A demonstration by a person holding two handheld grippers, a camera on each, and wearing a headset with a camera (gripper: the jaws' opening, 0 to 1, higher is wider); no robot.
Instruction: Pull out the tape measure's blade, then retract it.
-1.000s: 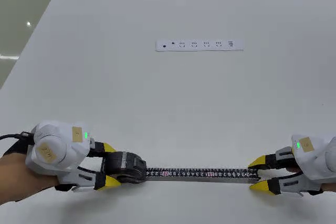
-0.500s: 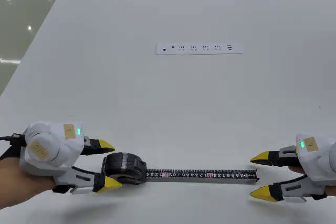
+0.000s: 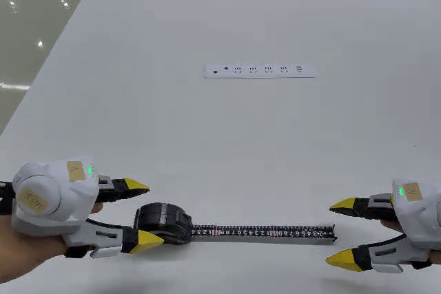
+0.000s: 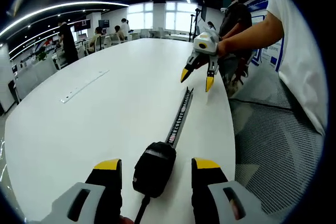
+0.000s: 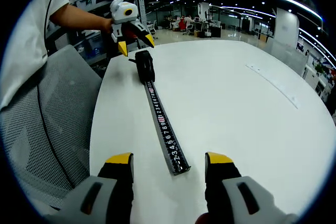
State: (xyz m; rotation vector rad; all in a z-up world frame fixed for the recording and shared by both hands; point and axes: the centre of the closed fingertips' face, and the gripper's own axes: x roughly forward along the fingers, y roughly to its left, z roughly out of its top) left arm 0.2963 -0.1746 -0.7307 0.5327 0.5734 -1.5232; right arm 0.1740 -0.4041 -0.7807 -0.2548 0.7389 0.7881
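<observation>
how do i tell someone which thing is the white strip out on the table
On the large white table, look past the black tape measure near the front edge, toward the middle. A power strip lies flat there, alone. It is a long thin white bar with a row of sockets, unlike the dark tape measure and its numbered blade.

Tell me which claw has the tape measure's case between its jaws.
The left claw: the black case lies between its open, yellow-tipped jaws. The right claw, also open, has the blade's free end in front of it instead.
</observation>
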